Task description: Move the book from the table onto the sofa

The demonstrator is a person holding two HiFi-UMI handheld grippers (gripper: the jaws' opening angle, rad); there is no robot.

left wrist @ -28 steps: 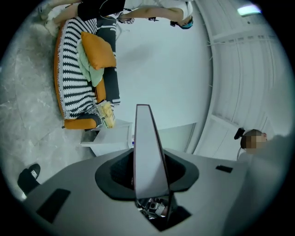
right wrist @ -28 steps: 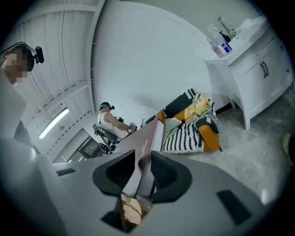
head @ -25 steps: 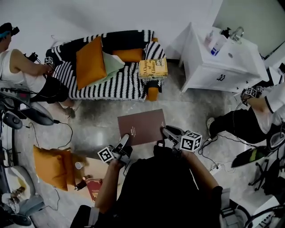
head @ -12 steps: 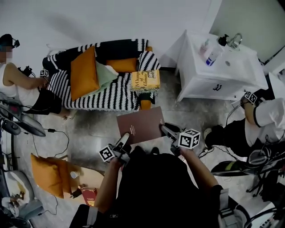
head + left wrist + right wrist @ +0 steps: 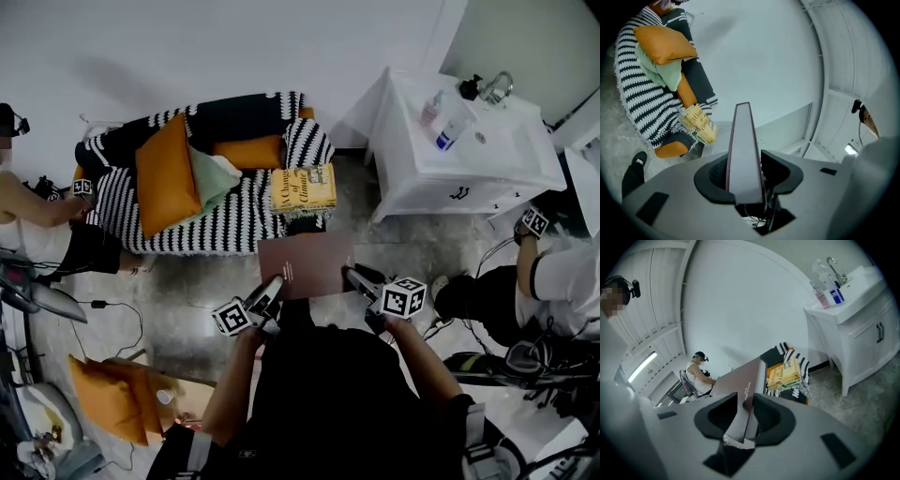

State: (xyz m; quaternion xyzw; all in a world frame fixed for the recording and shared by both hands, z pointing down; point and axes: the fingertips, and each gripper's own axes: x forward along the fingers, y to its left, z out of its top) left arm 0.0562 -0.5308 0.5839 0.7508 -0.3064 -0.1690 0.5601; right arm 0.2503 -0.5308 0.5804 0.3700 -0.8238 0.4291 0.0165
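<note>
Item: brown book (image 5: 307,264) | left gripper (image 5: 272,289) jaws opening around its edge, right gripper (image 5: 356,278) clamped on it | keep level, set on sofa (image 5: 230,217) at 11 o'clock, clear of yellow book (image 5: 303,187)

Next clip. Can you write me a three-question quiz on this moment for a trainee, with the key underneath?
1. Pick one: what lies on the sofa beside the cushions? A a yellow book; B a laptop; C a mug.
2. True or false: the brown book rests on the sofa.
3. Short answer: what colour is the big cushion leaning against the sofa's back?

Key
1. A.
2. False. It is in the air short of the sofa, gripped by the right claw and lying between the jaws of the left claw, which are opening.
3. Orange.
</note>
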